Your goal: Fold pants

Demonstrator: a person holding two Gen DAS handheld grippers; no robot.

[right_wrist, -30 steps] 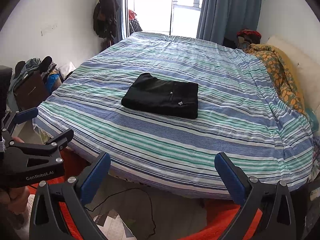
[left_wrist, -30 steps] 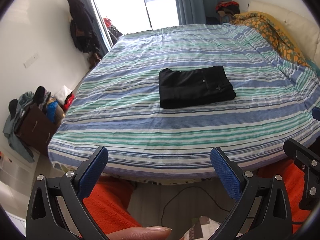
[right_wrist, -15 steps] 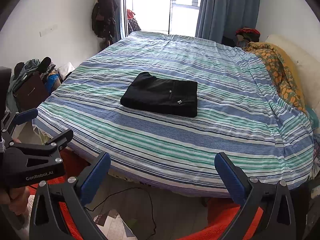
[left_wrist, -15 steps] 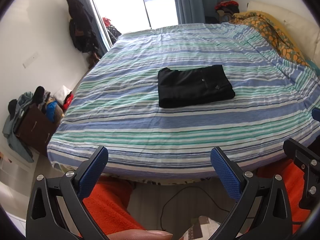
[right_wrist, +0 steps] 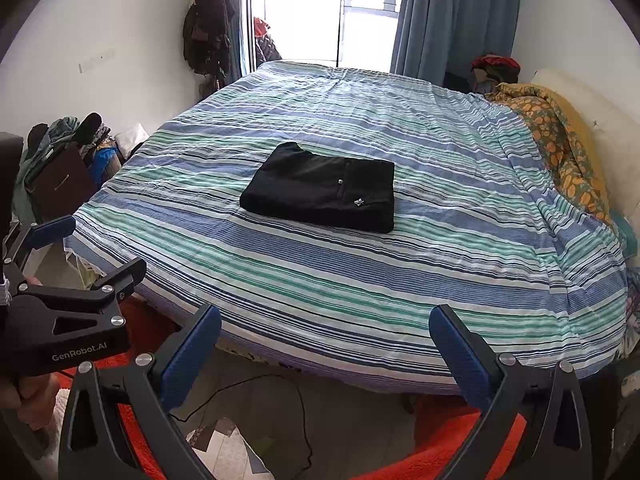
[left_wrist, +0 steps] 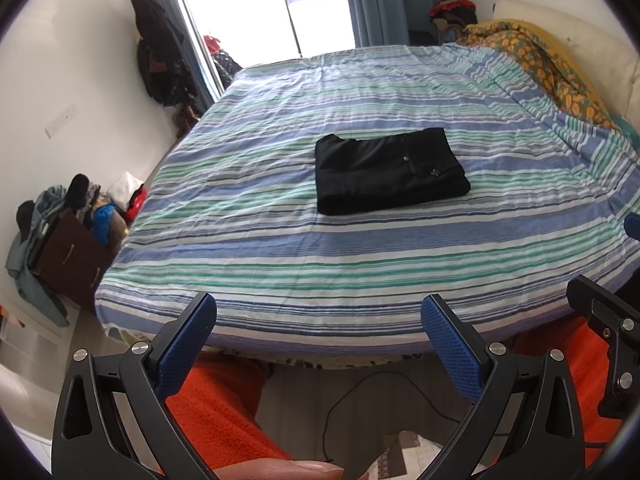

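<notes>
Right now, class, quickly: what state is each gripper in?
Left gripper: open, holding nothing.
Right gripper: open, holding nothing.
The folded black pants lie untouched on the striped bed sheet.

- Pants point(left_wrist: 386, 172): looking like matt black cloth, smooth, carrying a small shiny metal stud.
- Sheet point(left_wrist: 360, 264): showing as striped woven cloth, matt, lightly creased.
- Left gripper point(left_wrist: 318, 324): showing matt black plastic arms with bright metal screws; pads point(left_wrist: 450, 344) wearing blue, finely dimpled rubbery facing.
- Right gripper point(right_wrist: 325, 332): looking the same, black matt frame, blue textured pads point(right_wrist: 460, 354).
- Quilt point(right_wrist: 560, 148): appearing as soft printed cloth, matt.
- Curtain point(right_wrist: 452, 16): hanging as blue matt fabric in folds.
- Cabinet point(left_wrist: 68, 260): looking like dark brown wood, dull.
- Orange cloth point(left_wrist: 216, 412): looking fuzzy, towel-like.
- Floor point(right_wrist: 360, 432): looking smooth and hard.
</notes>
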